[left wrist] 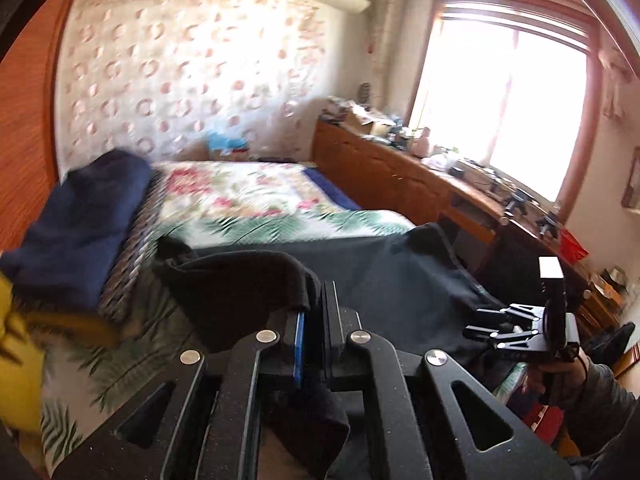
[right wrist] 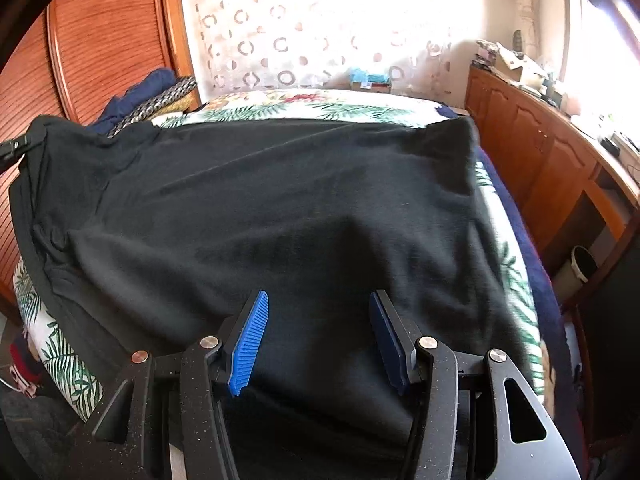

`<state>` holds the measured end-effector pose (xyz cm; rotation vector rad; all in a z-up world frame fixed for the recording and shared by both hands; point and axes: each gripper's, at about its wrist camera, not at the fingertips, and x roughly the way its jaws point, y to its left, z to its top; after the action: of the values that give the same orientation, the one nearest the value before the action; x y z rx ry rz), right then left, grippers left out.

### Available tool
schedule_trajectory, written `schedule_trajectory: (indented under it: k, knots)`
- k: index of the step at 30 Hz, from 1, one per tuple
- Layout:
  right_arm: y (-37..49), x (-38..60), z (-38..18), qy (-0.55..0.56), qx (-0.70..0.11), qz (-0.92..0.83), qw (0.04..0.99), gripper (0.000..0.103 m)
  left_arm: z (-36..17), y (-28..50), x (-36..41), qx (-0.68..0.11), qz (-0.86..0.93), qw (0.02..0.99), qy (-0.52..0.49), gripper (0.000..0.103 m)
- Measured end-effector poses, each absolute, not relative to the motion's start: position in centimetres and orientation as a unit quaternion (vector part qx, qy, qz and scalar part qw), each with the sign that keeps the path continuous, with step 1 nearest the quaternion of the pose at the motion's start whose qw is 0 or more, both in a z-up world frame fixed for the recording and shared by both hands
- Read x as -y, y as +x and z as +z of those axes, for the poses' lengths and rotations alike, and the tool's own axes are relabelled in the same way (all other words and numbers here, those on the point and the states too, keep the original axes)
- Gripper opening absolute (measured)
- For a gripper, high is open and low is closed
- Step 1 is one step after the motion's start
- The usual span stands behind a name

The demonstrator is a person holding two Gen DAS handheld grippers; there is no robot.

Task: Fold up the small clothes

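You are at the very start of the fold, as far as the pictures show: the black garment (right wrist: 280, 208) lies spread nearly flat across the floral bedspread (right wrist: 320, 106), filling the middle of the right wrist view from about 9 o'clock to 3 o'clock, with no crease or doubled layer that I can make out. Your left gripper (left wrist: 314, 312) has its jaws pinched tight on one edge of that garment; in the left wrist view the black cloth bunches up at 12 o'clock just above the closed fingers and hangs down between them, lifted clear of the bed. Your right gripper (right wrist: 318, 340) stands about half open, its blue pads (right wrist: 250, 344) apart with the cloth lying beneath and between them, not pressed on it; it holds nothing. So one corner or edge is taken and raised, and the other side is not yet gripped. What I judge is left: take hold on the right, carry the raised edge over to make the first fold, then the further folds and the smoothing. At 9 o'clock in the left view a stack of other clothes (left wrist: 80, 224), dark blue on top, sits at the bed's side; whether those count as finished I cannot tell.
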<state>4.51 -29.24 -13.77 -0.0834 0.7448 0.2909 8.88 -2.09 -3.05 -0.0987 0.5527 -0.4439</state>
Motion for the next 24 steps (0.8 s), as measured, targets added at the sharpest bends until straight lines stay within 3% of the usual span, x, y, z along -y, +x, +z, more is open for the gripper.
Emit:
schedule_trajectory:
  k: [12, 21, 22, 24]
  knots:
    - [2.6, 32.9, -11.8, -0.027, -0.333, 0.107, 0.936, 0.055, 2.2, 10.8, 11.3, -0.240, -0.318, 0.917, -0.003, 0.008]
    - [1.6, 35.3, -11.2, -0.015, -0.326, 0.093, 0.941, 0.055, 2.6, 11.1, 15.4, -0.247, -0.340, 0.907, 0.023, 0.008]
    - [1.6, 35.4, -11.1, -0.014, -0.326, 0.092, 0.941, 0.055, 2.1, 11.5, 15.5, -0.256, -0.335, 0.906, 0.032, 0.012]
    - [1.5, 35.5, -11.1, -0.012, -0.324, 0.091, 0.941, 0.055, 1.4, 11.9, 16.0, -0.277, -0.337, 0.899, 0.039, 0.042]
